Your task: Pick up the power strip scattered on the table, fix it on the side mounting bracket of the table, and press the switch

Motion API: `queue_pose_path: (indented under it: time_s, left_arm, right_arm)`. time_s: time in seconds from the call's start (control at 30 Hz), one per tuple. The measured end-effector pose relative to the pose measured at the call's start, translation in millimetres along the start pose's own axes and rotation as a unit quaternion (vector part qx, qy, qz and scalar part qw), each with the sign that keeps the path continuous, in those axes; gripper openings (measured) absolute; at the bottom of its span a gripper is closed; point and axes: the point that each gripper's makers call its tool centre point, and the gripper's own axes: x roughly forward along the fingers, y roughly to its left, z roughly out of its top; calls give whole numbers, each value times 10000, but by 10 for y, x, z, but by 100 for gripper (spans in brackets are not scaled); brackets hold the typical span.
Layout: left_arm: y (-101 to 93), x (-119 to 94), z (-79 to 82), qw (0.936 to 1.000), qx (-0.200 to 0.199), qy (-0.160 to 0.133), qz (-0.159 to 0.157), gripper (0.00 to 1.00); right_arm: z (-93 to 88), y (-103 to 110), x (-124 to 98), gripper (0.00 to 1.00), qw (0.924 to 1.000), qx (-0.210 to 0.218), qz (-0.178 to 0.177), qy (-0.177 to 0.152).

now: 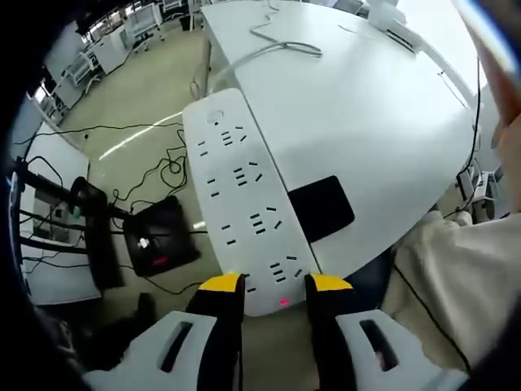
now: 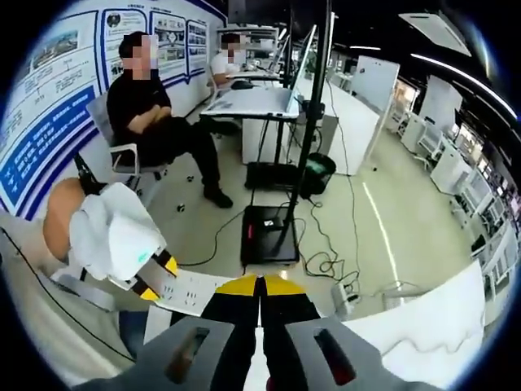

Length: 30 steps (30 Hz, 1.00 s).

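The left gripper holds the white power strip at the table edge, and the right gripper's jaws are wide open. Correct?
Not quite. The right gripper is shut, yellow tips together, in the right gripper view. The left gripper does hold the power strip at the table edge.

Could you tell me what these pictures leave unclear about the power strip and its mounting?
- Side mounting bracket: hidden beneath the power strip in the left gripper view.
- The strip's red-lit end: partly covered by the left gripper.
- Cable: its far end is cut off at the view's edge.
- Right gripper: what its shut tips touch is hidden.
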Motion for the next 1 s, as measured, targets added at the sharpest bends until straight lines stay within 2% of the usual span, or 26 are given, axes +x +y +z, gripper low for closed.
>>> queue_pose_path:
  time_s: [0.33, 0.67, 0.8, 1.0]
  left_arm:
    - [2, 0, -3, 10000, -7, -12, -1, 35]
    - [-8, -1, -2, 10000, -6, -82, -2, 35]
    - [-15, -3, -10, 10000, -15, -65, 5, 35]
    - [-31, -5, -20, 10000, -20, -41, 21, 35]
  right_arm:
    - [-116, -131, 206, 0, 9994, 177, 70, 305]
    - [-328, -84, 441, 0, 9971, 187, 241, 702]
    - [-429, 12, 494, 0, 9955, 180, 339, 867]
    - [-532, 8, 595, 0, 9929, 171, 447, 1089]
